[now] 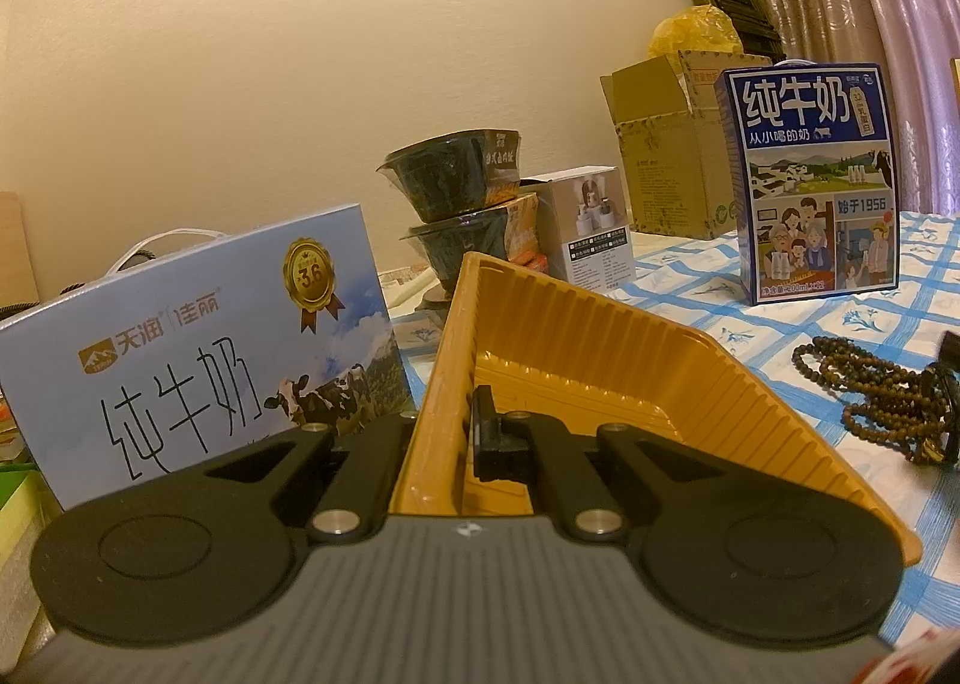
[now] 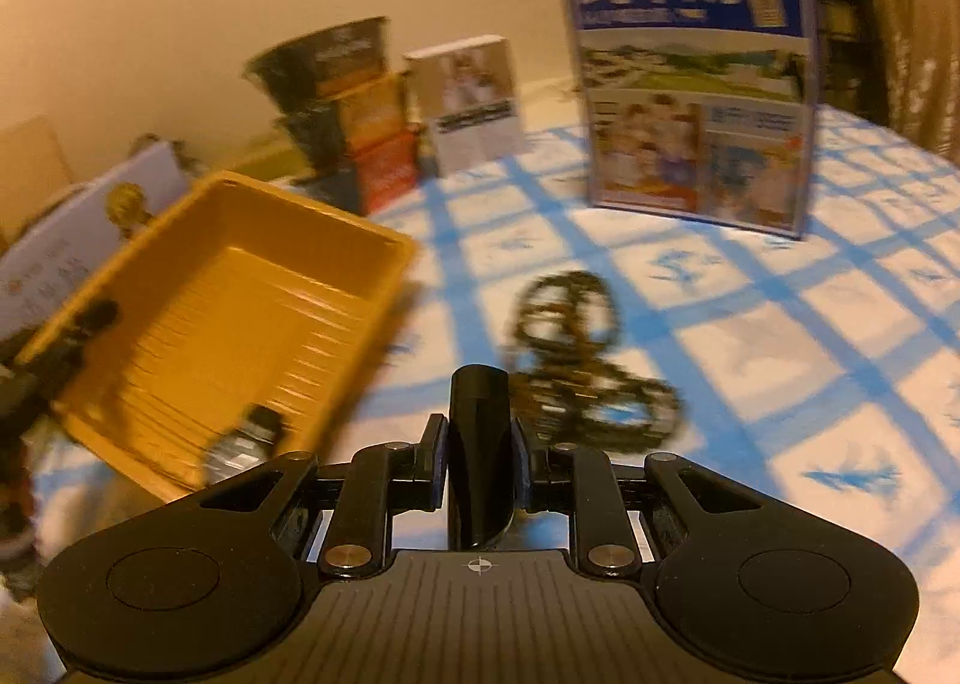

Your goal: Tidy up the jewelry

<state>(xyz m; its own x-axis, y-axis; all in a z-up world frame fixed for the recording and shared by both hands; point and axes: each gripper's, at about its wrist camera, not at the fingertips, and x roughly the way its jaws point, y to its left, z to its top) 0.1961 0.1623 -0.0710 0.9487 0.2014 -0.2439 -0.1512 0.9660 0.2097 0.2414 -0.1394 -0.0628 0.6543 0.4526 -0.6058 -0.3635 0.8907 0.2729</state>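
Observation:
My left gripper (image 1: pixel 444 432) is shut on the side wall of a yellow ribbed plastic tray (image 1: pixel 576 378) and holds it tilted; one finger is inside the tray, the other outside. The tray (image 2: pixel 240 288) also shows in the right wrist view, with a small dark item (image 2: pixel 246 438) lying in its near corner. My right gripper (image 2: pixel 480 444) is shut on a glossy black bangle (image 2: pixel 480 432), held edge-on above the tablecloth. A brown bead necklace (image 1: pixel 870 390) lies heaped on the cloth to the tray's right; in the blurred right wrist view the necklace (image 2: pixel 576 360) is just beyond my right gripper.
A blue-checked tablecloth (image 1: pixel 810 324) covers the table. A tall blue milk carton box (image 1: pixel 810 174) stands at the back right. A light blue milk box (image 1: pixel 198 360) stands left of the tray. Stacked black bowls (image 1: pixel 456 204), a small white box (image 1: pixel 594 222) and a cardboard box (image 1: pixel 666 144) line the wall.

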